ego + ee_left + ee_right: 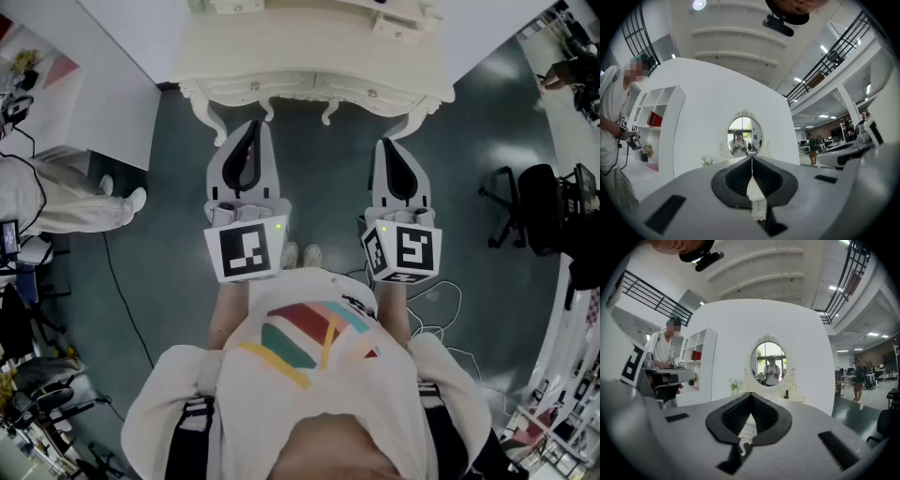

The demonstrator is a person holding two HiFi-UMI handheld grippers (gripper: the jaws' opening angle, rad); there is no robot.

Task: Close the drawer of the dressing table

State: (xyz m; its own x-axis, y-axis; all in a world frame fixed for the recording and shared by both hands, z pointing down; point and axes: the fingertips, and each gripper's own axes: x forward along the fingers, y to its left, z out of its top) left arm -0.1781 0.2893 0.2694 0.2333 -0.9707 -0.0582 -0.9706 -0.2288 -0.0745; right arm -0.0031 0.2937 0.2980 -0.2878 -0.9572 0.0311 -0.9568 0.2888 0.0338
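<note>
My left gripper (252, 128) and right gripper (390, 143) point level at the dressing table (314, 56), just short of its front. Both pairs of fingers are pressed together, holding nothing. The drawer (255, 86) looks flush with the front.

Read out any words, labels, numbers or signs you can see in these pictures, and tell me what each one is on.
No text can be read.
Cube on the left gripper: black-and-white square marker, a pattern, no words.
Cube on the right gripper: same kind of marker, no words.
The person's shirt: small dark print beside the stripes, too small to read.
The red box on the shelf: too blurred to show any lettering.
</note>
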